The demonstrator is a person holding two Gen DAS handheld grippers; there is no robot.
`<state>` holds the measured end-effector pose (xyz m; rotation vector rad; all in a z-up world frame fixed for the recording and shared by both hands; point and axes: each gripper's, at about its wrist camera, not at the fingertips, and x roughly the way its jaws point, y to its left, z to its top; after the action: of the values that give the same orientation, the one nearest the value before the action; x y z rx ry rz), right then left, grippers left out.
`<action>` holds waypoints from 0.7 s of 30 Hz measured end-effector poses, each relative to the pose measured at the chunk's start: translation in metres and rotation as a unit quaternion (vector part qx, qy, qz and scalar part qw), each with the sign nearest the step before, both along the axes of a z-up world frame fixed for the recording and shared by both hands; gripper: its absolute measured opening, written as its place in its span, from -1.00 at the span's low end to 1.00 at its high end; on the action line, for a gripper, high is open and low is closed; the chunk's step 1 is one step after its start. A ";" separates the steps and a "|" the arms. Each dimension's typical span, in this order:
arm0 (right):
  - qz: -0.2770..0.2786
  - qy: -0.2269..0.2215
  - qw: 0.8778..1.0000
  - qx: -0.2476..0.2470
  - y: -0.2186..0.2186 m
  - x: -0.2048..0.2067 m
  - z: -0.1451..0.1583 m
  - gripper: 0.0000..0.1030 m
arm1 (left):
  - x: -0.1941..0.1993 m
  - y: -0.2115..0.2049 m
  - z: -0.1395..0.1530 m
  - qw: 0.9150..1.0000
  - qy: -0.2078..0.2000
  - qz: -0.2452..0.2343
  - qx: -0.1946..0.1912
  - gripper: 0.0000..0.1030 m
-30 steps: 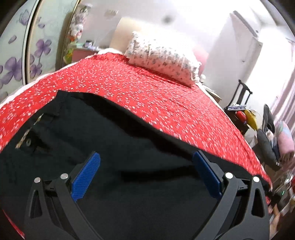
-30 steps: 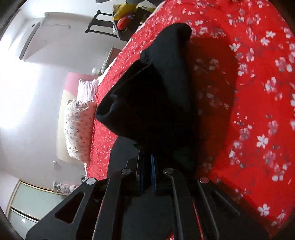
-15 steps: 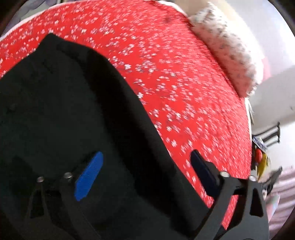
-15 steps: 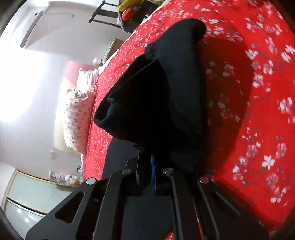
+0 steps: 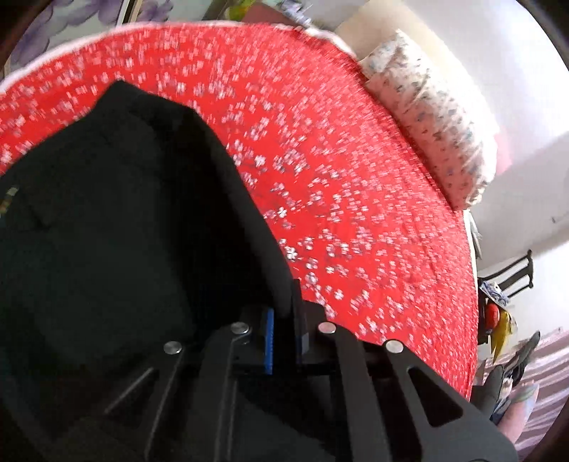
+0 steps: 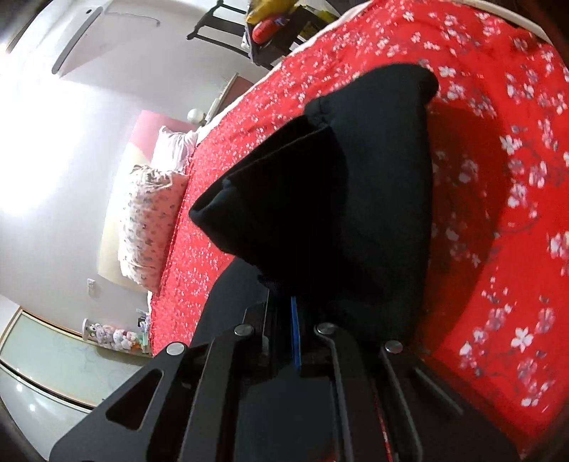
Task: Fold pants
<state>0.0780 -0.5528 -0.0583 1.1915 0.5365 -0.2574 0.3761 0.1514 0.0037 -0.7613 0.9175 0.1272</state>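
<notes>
Black pants [image 5: 106,220] lie on a red flowered bedspread [image 5: 338,177]. In the left wrist view my left gripper [image 5: 284,330] is shut on the pants' right edge, the blue pads pinching the cloth. In the right wrist view my right gripper [image 6: 284,320] is shut on another part of the pants [image 6: 338,184] and holds it lifted off the bedspread [image 6: 498,248], the cloth bunched and hanging in a fold above the jaws.
A flowered pillow [image 5: 437,117] lies at the head of the bed, also in the right wrist view [image 6: 149,227]. A black chair with coloured items [image 6: 263,32] stands beyond the bed edge. A wardrobe [image 6: 53,362] stands beside the bed.
My left gripper moved to the pants' edge and closed on it; it was wide open before. My right gripper kept its hold and lifted the cloth slightly.
</notes>
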 end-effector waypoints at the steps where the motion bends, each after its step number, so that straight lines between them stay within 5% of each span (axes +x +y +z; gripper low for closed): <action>1: -0.001 -0.005 1.000 -0.002 -0.001 0.000 0.001 -0.88 | -0.011 0.000 0.011 1.000 -0.013 -0.005 0.001 -0.86; 12: -0.033 -0.052 0.998 -0.030 -0.024 -0.016 0.015 -0.88 | -0.163 0.000 0.087 0.990 -0.130 -0.050 0.007 -0.85; 21: -0.051 -0.054 0.997 -0.016 -0.037 -0.032 0.010 -0.88 | -0.305 -0.003 0.043 0.987 -0.154 -0.032 0.011 -0.84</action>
<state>0.0459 -0.5895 -0.0488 1.1955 0.3770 -0.2855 0.0711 0.1482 0.0468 -0.7078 0.6439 -0.0366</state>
